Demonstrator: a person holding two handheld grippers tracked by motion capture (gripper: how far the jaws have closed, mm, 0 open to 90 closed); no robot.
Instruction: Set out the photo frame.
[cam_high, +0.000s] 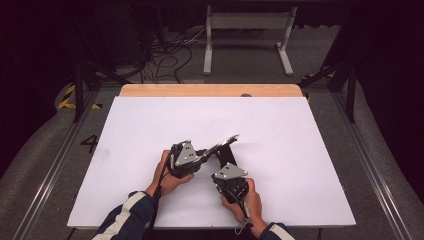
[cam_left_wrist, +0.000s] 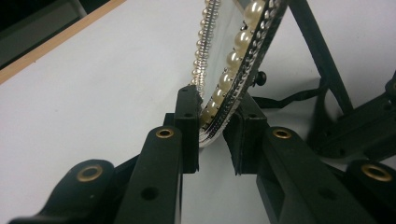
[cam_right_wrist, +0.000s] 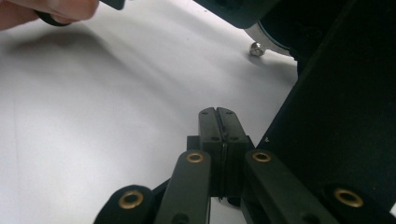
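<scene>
The mirror stays tilted because your left gripper jaws clamp its pearl rim; right gripper jaws clenched empty.

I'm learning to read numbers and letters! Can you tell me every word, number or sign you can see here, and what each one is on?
"4": a dark number on the grey floor, left of the white table.
Yellow and black hazard stripes: a warning mark on the floor, with no words.
The pearl-rimmed mirror and both tongs carry no writing that I can see.
</scene>
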